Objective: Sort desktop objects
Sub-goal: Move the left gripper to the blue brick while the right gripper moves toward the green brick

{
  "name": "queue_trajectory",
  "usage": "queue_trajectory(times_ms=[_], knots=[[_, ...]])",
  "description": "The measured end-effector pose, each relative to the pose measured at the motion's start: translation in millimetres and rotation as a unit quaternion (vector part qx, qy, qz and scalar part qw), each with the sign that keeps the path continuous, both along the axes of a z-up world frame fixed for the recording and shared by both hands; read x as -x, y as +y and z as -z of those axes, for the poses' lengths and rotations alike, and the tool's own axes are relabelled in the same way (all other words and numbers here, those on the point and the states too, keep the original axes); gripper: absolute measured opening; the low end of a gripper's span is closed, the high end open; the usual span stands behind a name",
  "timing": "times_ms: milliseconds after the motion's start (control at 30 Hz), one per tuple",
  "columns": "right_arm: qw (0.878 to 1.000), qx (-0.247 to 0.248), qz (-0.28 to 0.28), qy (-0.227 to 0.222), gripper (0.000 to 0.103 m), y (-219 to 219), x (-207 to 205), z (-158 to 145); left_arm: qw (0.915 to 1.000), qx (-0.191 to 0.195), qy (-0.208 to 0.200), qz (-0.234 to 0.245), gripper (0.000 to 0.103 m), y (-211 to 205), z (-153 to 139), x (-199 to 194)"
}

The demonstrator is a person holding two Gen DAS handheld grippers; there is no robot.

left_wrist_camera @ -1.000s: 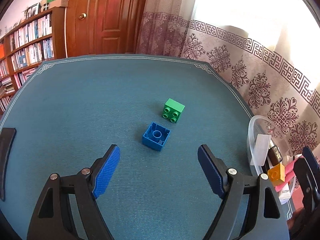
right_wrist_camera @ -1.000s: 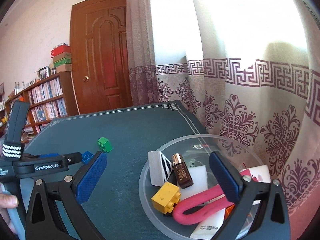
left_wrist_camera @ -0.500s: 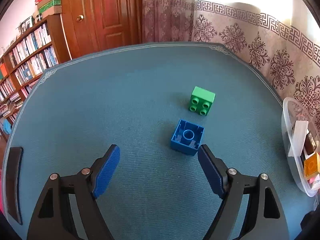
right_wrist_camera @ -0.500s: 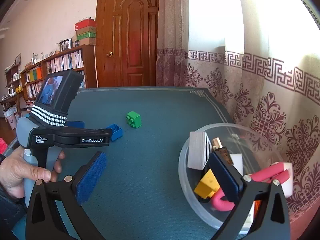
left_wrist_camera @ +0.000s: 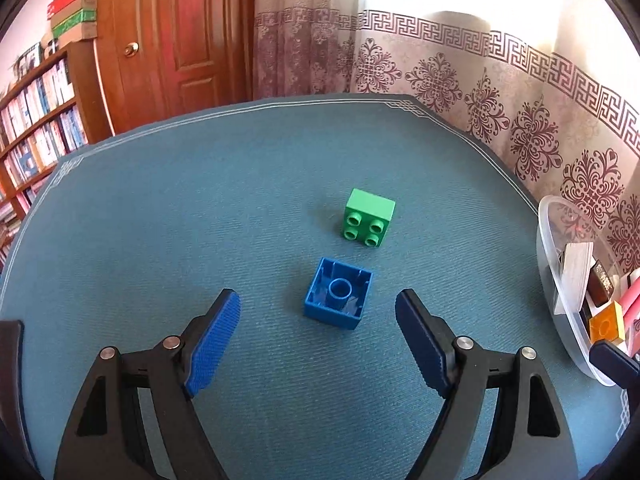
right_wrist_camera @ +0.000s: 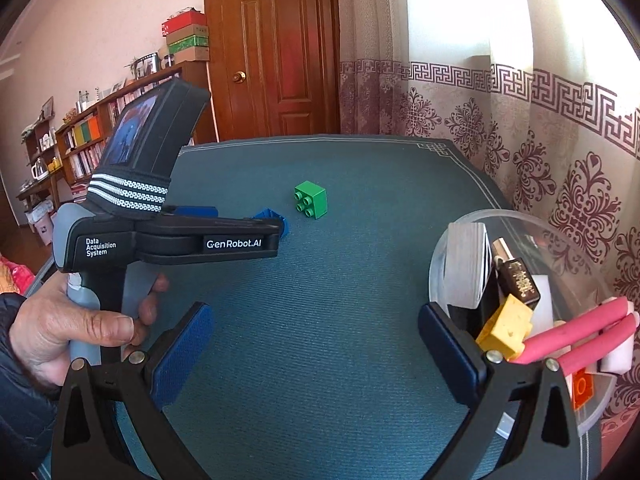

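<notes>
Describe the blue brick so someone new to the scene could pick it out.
On the teal table, left of the clear bowl, two toy bricks lie apart. The blue brick sits just ahead of the open left gripper. Unlike the green brick, it lies hollow side up.

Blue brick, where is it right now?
In the left wrist view the blue brick lies upside down on the table, just ahead of the open left gripper, with the green brick just beyond it.

Two toy bricks are lying loose on the teal tabletop: one blue brick and one green brick. One clear bowl is holding one yellow brick among other items.
</notes>
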State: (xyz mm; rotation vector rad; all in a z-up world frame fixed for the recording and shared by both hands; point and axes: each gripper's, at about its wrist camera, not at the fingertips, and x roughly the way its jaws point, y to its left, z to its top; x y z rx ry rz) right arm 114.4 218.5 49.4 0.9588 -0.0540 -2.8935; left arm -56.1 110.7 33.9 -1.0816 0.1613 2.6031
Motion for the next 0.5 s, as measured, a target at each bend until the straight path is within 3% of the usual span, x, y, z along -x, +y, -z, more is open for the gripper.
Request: queue_trajectory(times_ms=[367,500], knots=[[1.0,-0.013,-0.013,-0.023,0.102,-10.4,15.2,9.4,0.9996,0.006,-0.025,0.009,0.083,3.7,16.9,16.7],[1.0,-0.012,-0.012,-0.027,0.102,-11.7,22.5,12.5,0.9997,0.003,-0.022,0.004,0.064,0.8,17.3,18.8]])
